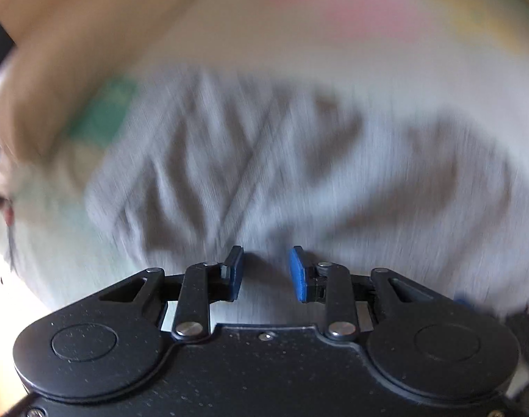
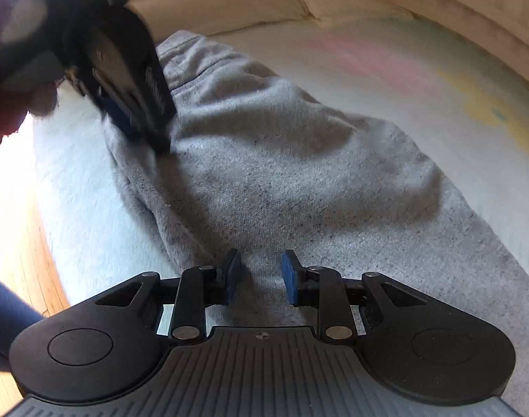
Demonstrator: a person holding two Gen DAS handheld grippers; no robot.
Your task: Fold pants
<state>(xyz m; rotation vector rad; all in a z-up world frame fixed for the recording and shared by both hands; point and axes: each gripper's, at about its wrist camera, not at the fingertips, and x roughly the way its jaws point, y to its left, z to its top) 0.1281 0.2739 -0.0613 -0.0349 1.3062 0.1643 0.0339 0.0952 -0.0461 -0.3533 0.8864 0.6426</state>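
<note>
Grey sweatpants (image 2: 281,160) lie rumpled on a pale bed cover (image 2: 368,55). In the left wrist view the pants (image 1: 264,160) are blurred and fill the middle. My left gripper (image 1: 266,272) hovers just above the grey cloth, its blue pads apart with nothing between them. It also shows in the right wrist view (image 2: 132,118) at the upper left, low over the pants' near edge. My right gripper (image 2: 261,276) is open over the pants, with cloth beneath the gap but not pinched.
The bed cover has pink (image 2: 361,59) and yellow (image 2: 490,111) patches. A cream pillow (image 2: 299,3) lies at the far end. Wooden floor (image 2: 17,229) runs along the left of the bed. A green patch (image 1: 104,111) shows at left.
</note>
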